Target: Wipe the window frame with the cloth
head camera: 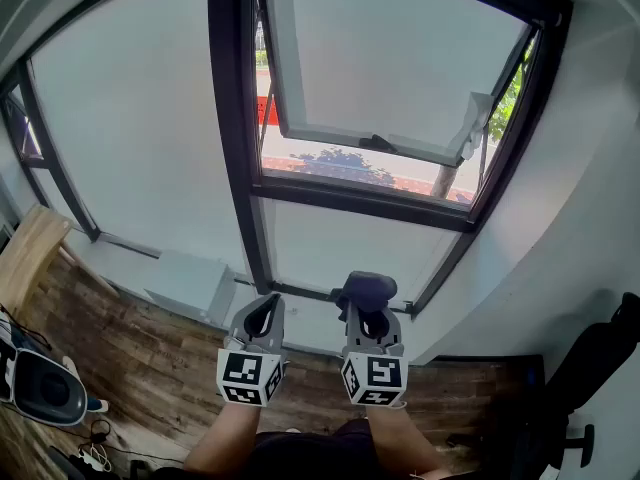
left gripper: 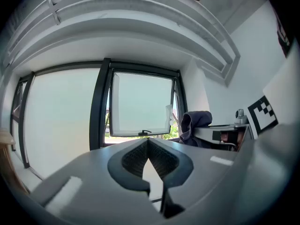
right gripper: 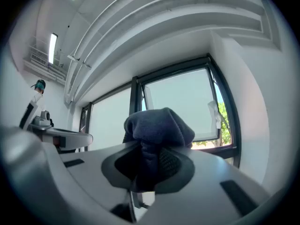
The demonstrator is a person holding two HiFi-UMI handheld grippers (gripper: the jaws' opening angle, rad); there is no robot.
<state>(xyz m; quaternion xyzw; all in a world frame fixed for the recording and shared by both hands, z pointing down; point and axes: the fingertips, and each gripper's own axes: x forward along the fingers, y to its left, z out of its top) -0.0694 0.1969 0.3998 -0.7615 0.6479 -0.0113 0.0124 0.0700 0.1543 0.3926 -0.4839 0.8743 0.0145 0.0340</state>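
The right gripper's (head camera: 366, 306) jaws pinch the one cloth (head camera: 367, 288). The left gripper's (head camera: 268, 304) jaws are closed on nothing, near one window frame (head camera: 232, 118).

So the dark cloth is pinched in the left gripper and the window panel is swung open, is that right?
Not quite. The dark cloth is pinched in the right gripper, not the left; the right gripper view shows it bunched between those jaws. The left gripper is shut with nothing in it. The window panel is indeed swung open.
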